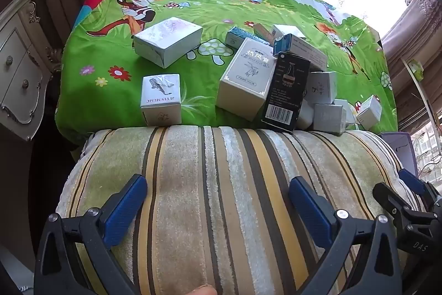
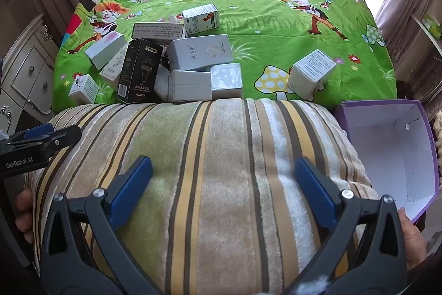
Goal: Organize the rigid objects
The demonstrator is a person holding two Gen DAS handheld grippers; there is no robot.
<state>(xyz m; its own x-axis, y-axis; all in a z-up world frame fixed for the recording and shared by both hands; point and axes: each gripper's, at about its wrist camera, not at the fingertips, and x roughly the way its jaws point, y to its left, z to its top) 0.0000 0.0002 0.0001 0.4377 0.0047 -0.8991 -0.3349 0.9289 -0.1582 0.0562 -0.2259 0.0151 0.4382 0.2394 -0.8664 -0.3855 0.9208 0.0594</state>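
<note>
Left gripper (image 1: 218, 196) gaped, holding nothing | right gripper (image 2: 223, 177) likewise, over striped plush blanket (image 2: 221, 170) | small cardboard boxes (image 2: 176, 60) lay piled at 11 o'clock on green cartoon-print sheet (image 2: 276, 26) | open purple cardboard box (image 2: 386, 145) at 3 o'clock

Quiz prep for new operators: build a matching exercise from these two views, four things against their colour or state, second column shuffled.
Column 1
1. tall carton
2. storage box
3. right gripper
4. bedsheet

Column 2
A. green, with cartoon figures and mushrooms
B. black, leaning on the pile of pale boxes
C. purple outside, white inside, open and nothing in it
D. open, holding nothing, over the striped blanket

Pairs: 1-B, 2-C, 3-D, 4-A
</note>
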